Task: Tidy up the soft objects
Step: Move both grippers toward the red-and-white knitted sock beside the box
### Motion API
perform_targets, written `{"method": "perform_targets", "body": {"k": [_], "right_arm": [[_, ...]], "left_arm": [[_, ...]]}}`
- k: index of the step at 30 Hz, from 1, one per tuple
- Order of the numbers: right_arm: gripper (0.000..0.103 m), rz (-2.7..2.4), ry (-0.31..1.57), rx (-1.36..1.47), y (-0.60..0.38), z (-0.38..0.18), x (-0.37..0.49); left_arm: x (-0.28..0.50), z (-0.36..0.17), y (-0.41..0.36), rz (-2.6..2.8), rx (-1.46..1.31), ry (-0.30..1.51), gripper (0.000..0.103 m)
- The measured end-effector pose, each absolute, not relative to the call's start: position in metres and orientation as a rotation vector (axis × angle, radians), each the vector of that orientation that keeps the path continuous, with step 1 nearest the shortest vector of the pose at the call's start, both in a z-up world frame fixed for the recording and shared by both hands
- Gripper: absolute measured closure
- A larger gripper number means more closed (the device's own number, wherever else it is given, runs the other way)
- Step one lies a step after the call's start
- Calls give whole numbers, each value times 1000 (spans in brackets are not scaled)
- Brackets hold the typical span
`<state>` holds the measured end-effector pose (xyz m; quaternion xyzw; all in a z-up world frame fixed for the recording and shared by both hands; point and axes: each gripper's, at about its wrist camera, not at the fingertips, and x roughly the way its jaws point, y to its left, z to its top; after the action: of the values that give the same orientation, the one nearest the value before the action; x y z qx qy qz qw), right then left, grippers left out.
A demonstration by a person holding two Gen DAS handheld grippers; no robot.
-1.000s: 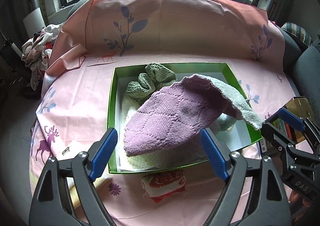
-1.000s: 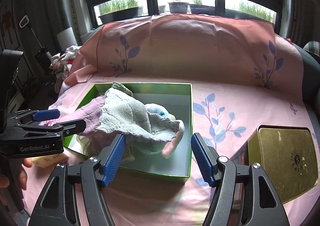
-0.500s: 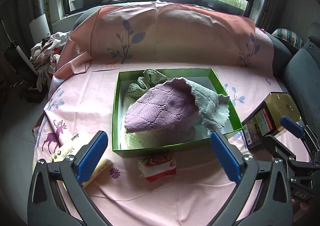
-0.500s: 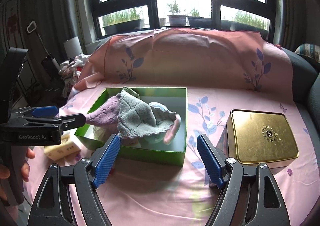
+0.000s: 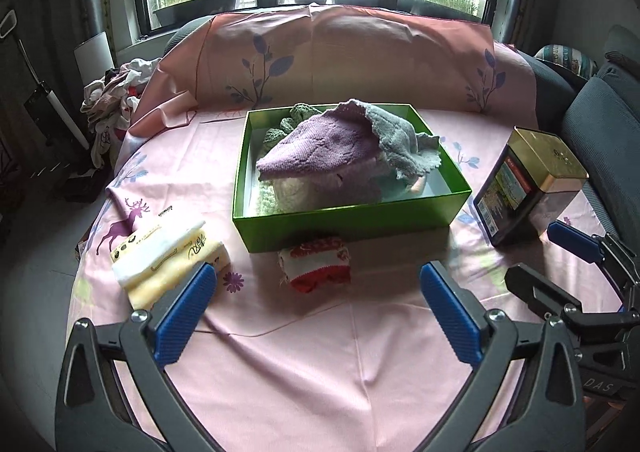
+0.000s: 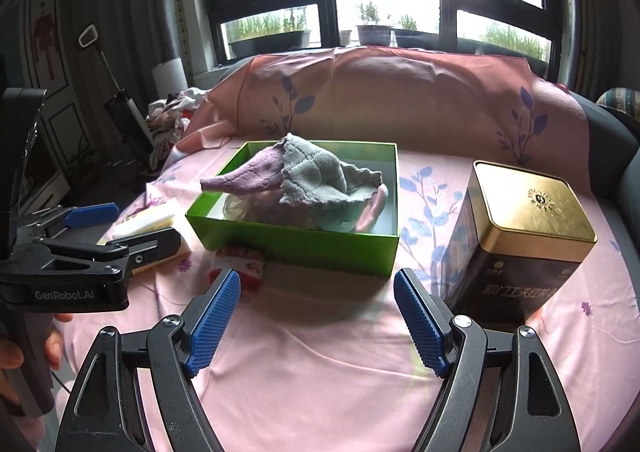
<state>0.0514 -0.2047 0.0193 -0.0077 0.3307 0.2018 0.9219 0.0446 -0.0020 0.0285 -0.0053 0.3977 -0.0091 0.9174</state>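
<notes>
A round table (image 5: 360,352) draped in a pink printed cloth carries everything. At its middle sits an open green box (image 5: 352,217), heaped with soft things: a purple-and-grey knitted cloth (image 5: 332,145) lies over the pile, a green knitted piece (image 5: 298,117) shows at the far side, and a pale plush toy (image 6: 372,207) peeks out underneath. To the right stands a gold-lidded tin (image 6: 520,236), apart from the box. A yellow tissue pack (image 5: 168,260) lies to the box's left. A small red-and-white folded cloth (image 5: 316,262) rests just beside the box's near wall. The left gripper (image 5: 318,312) and right gripper (image 6: 318,322) hover above the near tabletop, jaws spread wide, holding nothing.
</notes>
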Motion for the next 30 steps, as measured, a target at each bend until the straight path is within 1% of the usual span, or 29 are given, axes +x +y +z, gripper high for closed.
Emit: {"method": "perform_targets", "body": {"k": [6,12,18,30], "right_arm": [[23,420,721,-22,-200,1,40],[23,435,731,0,-197,-7,35],[23,438,730,2,-193,-13,38],[23,483,789,-27,-167,-41,59]], "left_arm": [[25,13,-4,-17,0,834,1],[18,9,-1,-7,-9,839,1],[22,3,6,-9,-42,851,1],[45,-22,30,2,-126,911,1]]}}
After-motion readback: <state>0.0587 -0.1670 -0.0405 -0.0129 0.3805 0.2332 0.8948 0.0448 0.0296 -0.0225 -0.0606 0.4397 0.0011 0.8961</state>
